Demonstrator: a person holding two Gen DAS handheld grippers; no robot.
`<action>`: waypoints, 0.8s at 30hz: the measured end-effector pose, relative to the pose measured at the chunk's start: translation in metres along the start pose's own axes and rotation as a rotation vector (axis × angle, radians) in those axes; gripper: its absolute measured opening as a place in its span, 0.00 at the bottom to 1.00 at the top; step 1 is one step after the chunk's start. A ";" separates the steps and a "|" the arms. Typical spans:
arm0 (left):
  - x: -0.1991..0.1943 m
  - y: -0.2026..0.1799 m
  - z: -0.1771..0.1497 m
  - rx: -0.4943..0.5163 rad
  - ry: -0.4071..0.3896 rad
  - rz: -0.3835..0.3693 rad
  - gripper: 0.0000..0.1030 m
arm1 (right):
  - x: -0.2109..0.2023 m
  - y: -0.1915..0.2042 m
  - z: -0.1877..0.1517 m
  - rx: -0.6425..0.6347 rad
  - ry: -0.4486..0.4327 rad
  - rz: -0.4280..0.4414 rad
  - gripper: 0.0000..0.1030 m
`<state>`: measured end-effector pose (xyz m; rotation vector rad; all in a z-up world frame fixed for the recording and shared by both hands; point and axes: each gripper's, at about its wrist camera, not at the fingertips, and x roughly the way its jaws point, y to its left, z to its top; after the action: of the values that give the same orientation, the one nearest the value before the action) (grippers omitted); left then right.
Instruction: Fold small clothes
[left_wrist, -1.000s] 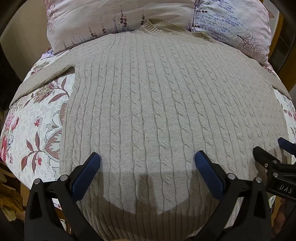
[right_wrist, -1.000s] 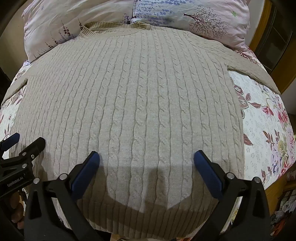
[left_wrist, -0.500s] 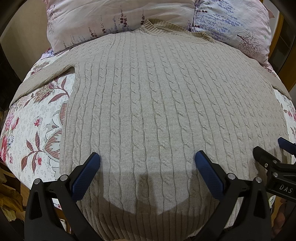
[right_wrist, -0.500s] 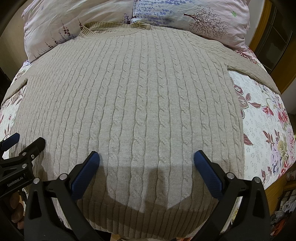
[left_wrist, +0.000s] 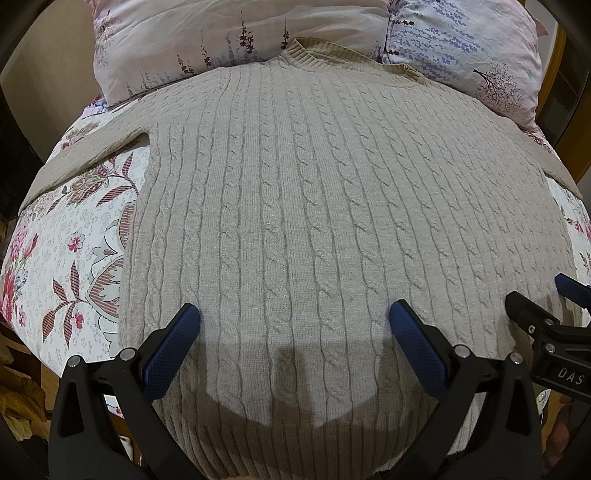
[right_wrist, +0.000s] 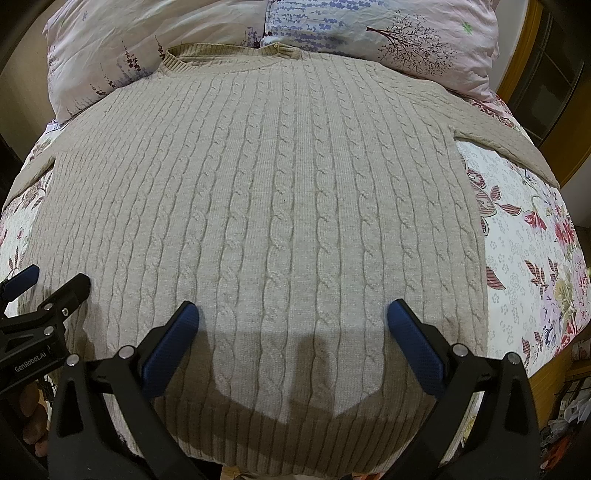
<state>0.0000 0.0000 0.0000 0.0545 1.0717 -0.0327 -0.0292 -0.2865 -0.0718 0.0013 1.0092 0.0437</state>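
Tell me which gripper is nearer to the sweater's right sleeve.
Right. The right gripper is above the hem on the side of the right sleeve; the left gripper is toward the sweater's opposite edge.

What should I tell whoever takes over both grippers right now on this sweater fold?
Left gripper: open, empty, poised over the lower left part of the sweater.
Right gripper: open, empty, poised over the lower right part.
Sweater: beige cable-knit, spread flat and face up on the floral bedsheet, neckline against the pillows, hem nearest the grippers, both sleeves stretched out to the sides.
Done: garment laid out; no fold is visible.
Left: everything, probably sleeves and sides in first, then hem up toward the neckline.
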 end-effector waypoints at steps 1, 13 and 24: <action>0.000 0.000 0.000 0.000 0.000 0.000 0.99 | 0.000 0.000 0.000 0.000 0.000 0.000 0.98; 0.000 0.000 0.000 0.000 0.000 0.000 0.99 | -0.001 0.001 0.001 0.000 0.001 0.000 0.98; 0.000 0.000 0.000 0.000 0.000 0.000 0.99 | -0.002 0.003 0.001 0.000 0.001 0.000 0.98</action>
<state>0.0000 0.0000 -0.0001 0.0543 1.0719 -0.0325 -0.0291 -0.2840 -0.0695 0.0011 1.0098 0.0436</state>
